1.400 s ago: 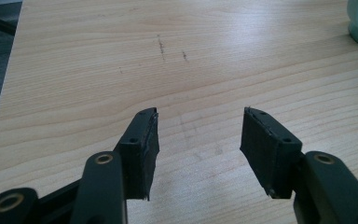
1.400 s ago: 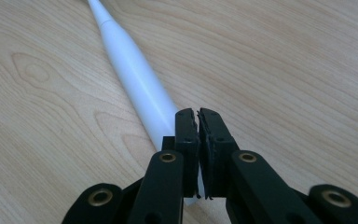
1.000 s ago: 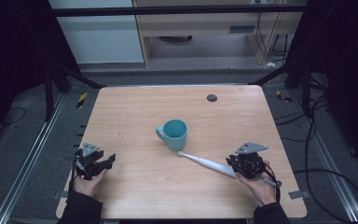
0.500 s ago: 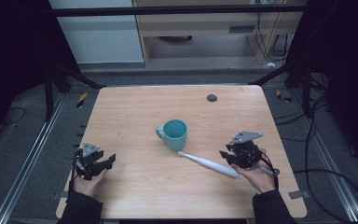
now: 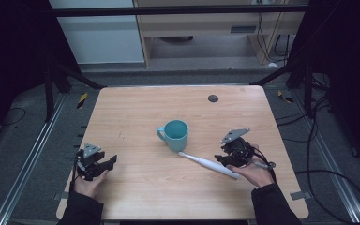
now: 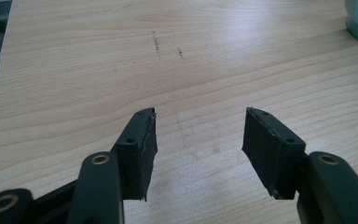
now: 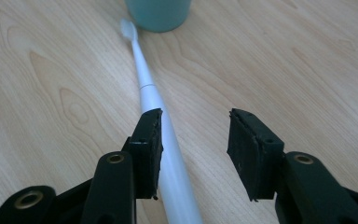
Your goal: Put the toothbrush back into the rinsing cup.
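We are counting one teal mug (image 5: 176, 134) standing on the counter (image 5: 136, 112), between the two tongs and farther out than both. We are counting one white electric toothbrush (image 5: 209, 164) lying flat, its handle just beside the right tongs (image 5: 225, 159) and its brush head reaching toward the mug. We are seeing one dark round spot (image 5: 213, 98) on the counter, well beyond the right tongs. We are holding two tongs in all, the left tongs (image 5: 110, 161) being the second, one in each hand.
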